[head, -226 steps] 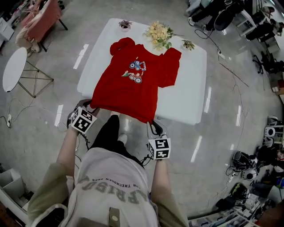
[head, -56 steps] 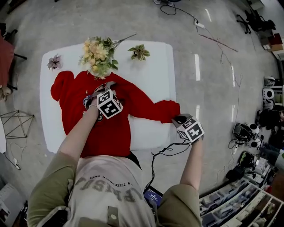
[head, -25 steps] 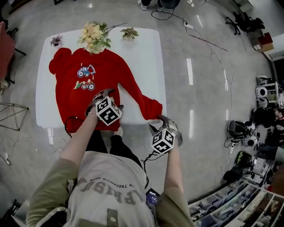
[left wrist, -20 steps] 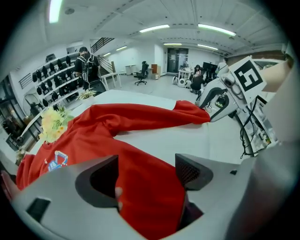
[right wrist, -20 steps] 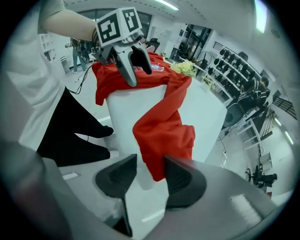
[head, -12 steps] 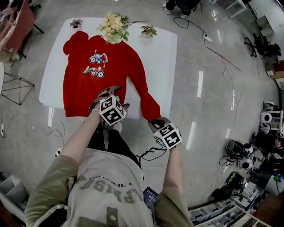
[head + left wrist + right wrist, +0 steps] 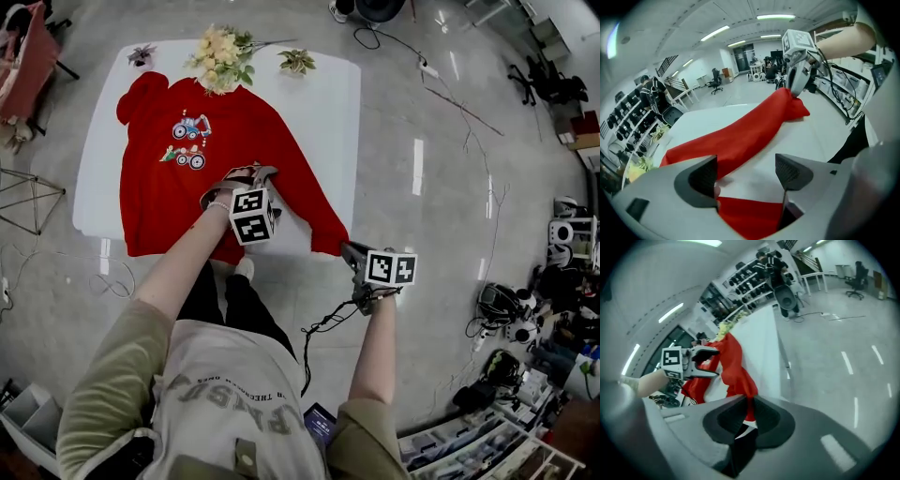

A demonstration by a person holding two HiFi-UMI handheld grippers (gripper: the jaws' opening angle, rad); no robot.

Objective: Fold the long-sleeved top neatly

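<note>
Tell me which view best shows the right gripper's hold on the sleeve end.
Right gripper view: the right gripper, jaws just closed, pinches the red sleeve close up. Head view shows it small at the table edge; left gripper view, from afar.

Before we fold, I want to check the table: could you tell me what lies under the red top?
The top lies on the white table; anything else beneath the cloth is covered and cannot be seen.
</note>
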